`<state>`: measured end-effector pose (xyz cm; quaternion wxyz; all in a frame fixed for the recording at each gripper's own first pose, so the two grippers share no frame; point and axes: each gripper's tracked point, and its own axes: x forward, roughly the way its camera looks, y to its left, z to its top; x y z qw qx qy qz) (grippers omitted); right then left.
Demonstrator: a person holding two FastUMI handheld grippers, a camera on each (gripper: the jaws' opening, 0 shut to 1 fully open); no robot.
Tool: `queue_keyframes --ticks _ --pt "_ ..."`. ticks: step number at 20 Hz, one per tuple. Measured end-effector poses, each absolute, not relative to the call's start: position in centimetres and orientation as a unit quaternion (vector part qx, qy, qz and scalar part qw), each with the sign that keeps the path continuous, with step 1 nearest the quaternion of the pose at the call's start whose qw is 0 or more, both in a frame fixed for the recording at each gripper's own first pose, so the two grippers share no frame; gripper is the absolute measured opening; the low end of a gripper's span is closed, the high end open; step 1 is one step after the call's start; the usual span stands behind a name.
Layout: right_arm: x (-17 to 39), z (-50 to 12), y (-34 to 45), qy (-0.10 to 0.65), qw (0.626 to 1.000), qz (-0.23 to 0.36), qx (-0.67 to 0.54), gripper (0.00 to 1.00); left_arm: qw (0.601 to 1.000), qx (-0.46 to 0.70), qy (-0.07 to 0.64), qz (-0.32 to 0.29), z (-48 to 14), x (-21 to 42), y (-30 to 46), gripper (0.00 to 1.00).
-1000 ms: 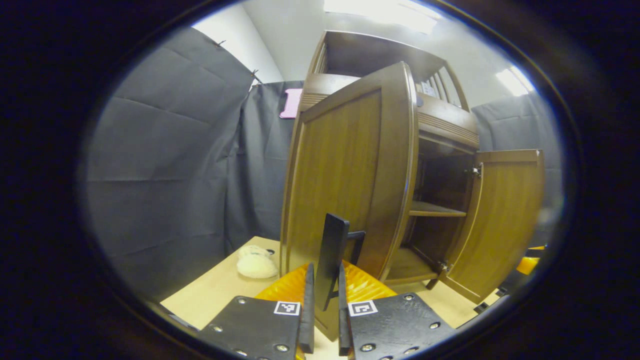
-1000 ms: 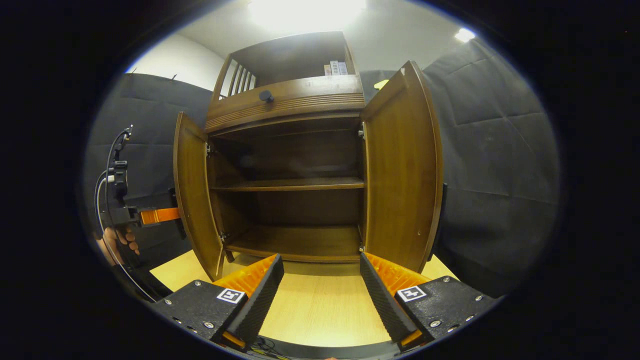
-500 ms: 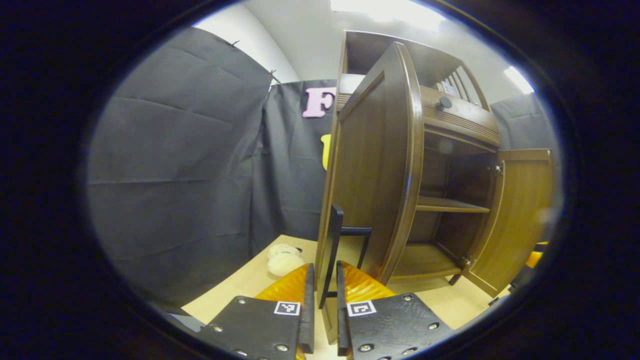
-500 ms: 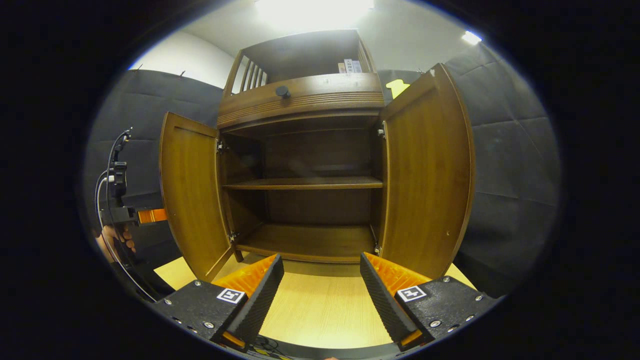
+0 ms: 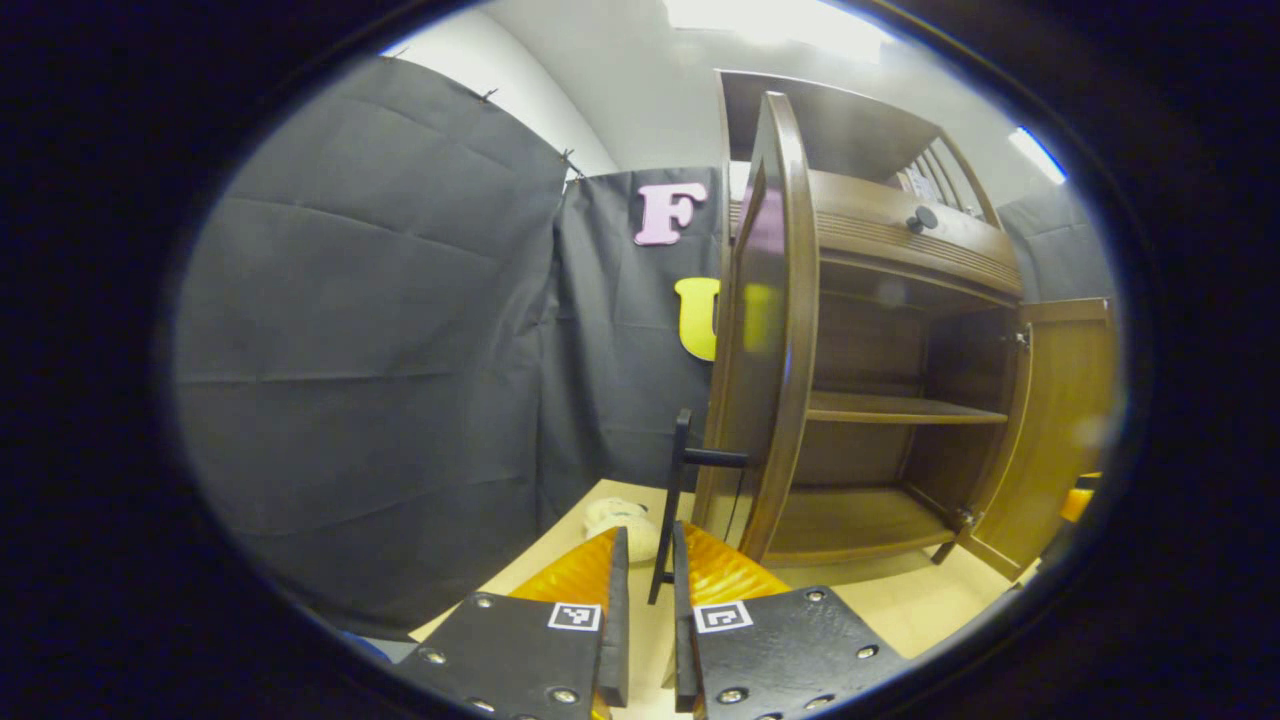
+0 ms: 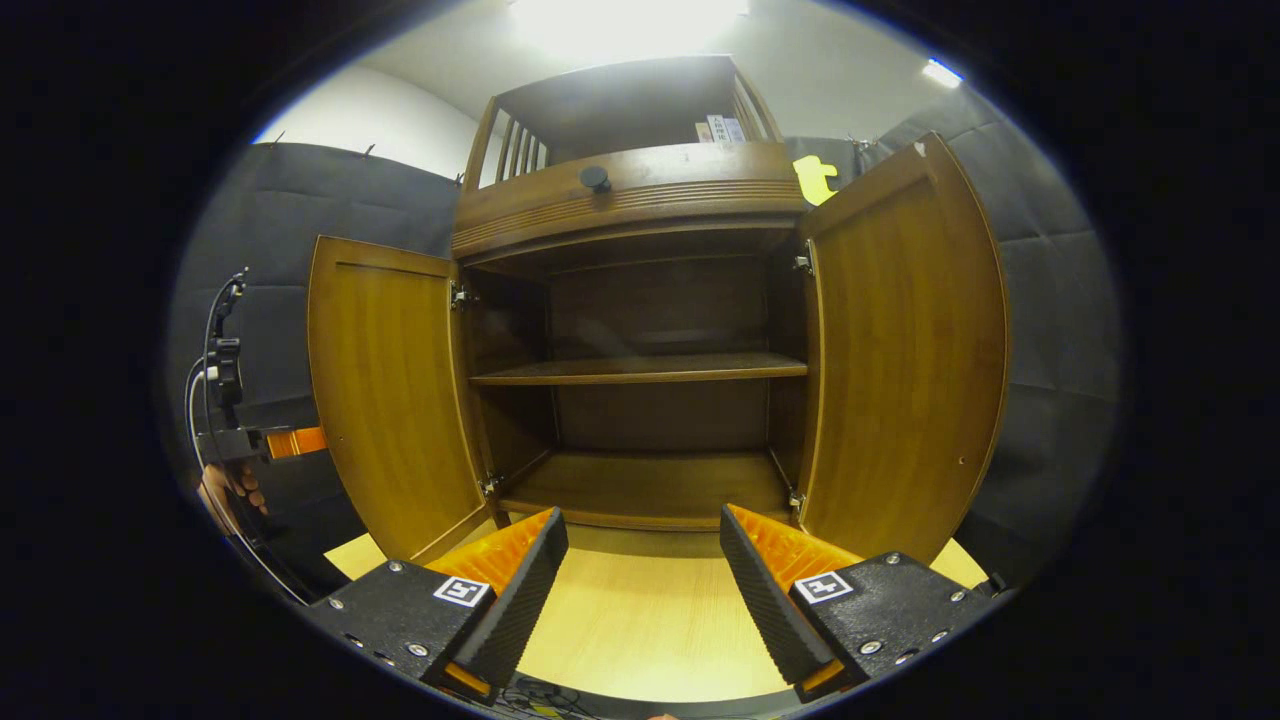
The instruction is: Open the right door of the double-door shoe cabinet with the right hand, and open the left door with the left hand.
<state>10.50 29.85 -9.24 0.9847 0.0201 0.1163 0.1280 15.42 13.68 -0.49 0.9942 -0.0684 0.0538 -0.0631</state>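
Observation:
The brown shoe cabinet (image 6: 630,200) stands on the table with both doors swung out and two bare shelves inside. In the right gripper view the left door (image 6: 390,390) and right door (image 6: 900,350) flank the opening, and my right gripper (image 6: 643,560) hangs open in front of it, touching nothing. In the left gripper view the left door (image 5: 770,330) shows edge-on. Its thin black handle (image 5: 680,480) stands between the close-set fingers of my left gripper (image 5: 646,590). The right door (image 5: 1060,420) shows far right. The left gripper (image 6: 265,440) and the hand (image 6: 235,485) holding it sit beside the left door.
A white fluffy item (image 5: 625,520) lies on the light wooden table (image 6: 640,620) left of the cabinet. A drawer with a dark knob (image 6: 596,178) runs above the doors, with an open top shelf over it. Black cloth walls close in on both sides.
The left door has swung farther out with my left gripper on its handle, from a broad face to edge-on. In the right gripper view both doors now stand wider.

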Motion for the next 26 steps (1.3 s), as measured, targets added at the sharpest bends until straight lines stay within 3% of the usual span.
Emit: queue_keyframes --ticks 7,16,18,26 --pt "9.4 -8.3 31.1 0.101 0.989 0.106 0.013 0.95 0.994 -0.062 0.036 -0.082 0.9 13.3 13.2 0.24" --pt "5.4 -5.0 26.1 0.057 0.996 0.073 0.009 0.93 0.993 -0.047 -0.018 -0.107 7.3 -0.6 10.3 0.24" --pt "3.7 -4.5 24.3 0.053 0.997 0.063 0.011 0.95 0.993 -0.046 -0.021 -0.105 7.5 -1.7 8.4 0.13" --pt "-1.7 -3.4 18.8 0.045 0.998 0.030 0.027 0.94 0.993 -0.018 -0.023 -0.116 7.4 -8.1 4.6 0.21"
